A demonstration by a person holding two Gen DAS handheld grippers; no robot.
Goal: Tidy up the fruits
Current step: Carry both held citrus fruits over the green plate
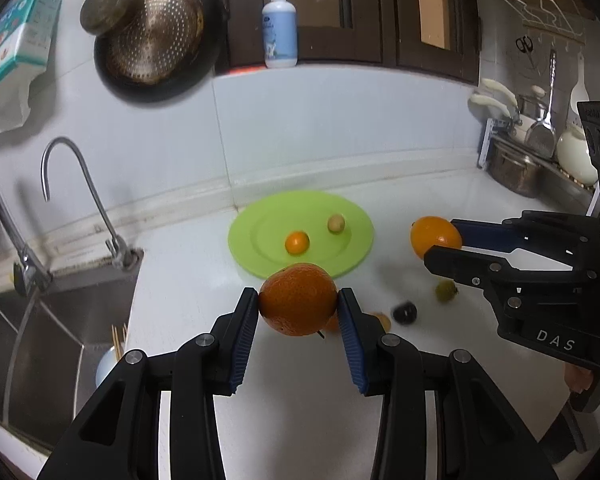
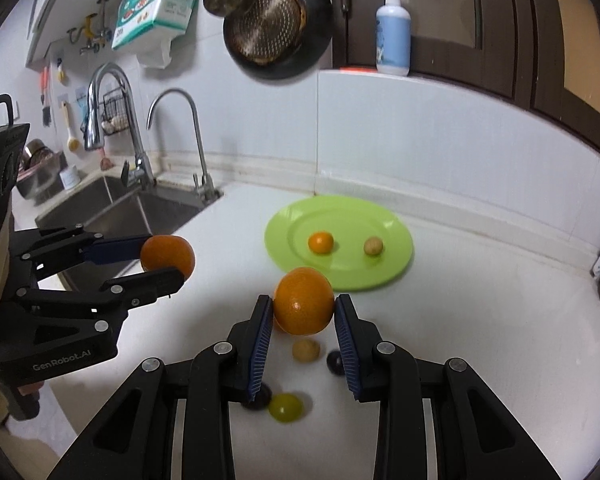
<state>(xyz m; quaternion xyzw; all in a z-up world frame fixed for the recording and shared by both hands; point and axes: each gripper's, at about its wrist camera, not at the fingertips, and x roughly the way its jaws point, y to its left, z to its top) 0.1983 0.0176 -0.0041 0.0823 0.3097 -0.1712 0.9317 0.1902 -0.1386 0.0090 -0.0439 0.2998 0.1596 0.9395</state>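
Note:
Both views show a green plate (image 1: pixel 256 252) (image 2: pixel 284 236) at the back of the white counter, with a small orange fruit (image 1: pixel 297 243) (image 2: pixel 321 243) and a small tan fruit (image 1: pixel 335 224) (image 2: pixel 373 247) on it. My left gripper (image 1: pixel 298 298) (image 2: pixel 163 258) is shut on an orange (image 1: pixel 296 312) (image 2: pixel 168 254), held above the counter. My right gripper (image 2: pixel 303 304) (image 1: pixel 442 240) is shut on a second orange (image 2: pixel 304 308) (image 1: pixel 434 234), also in the air. Below them lie a green fruit (image 1: pixel 446 292) (image 2: pixel 286 408), a dark fruit (image 1: pixel 404 312) (image 2: pixel 334 360) and a tan fruit (image 2: pixel 306 350).
A steel sink (image 1: pixel 40 328) (image 2: pixel 140 208) with a curved faucet (image 1: pixel 84 184) (image 2: pixel 192 136) lies left of the counter. A dark pan with a strainer (image 1: pixel 156 40) hangs on the wall above it. A soap bottle (image 1: pixel 279 28) stands on the back ledge, and pots (image 1: pixel 516 168) sit at the far right.

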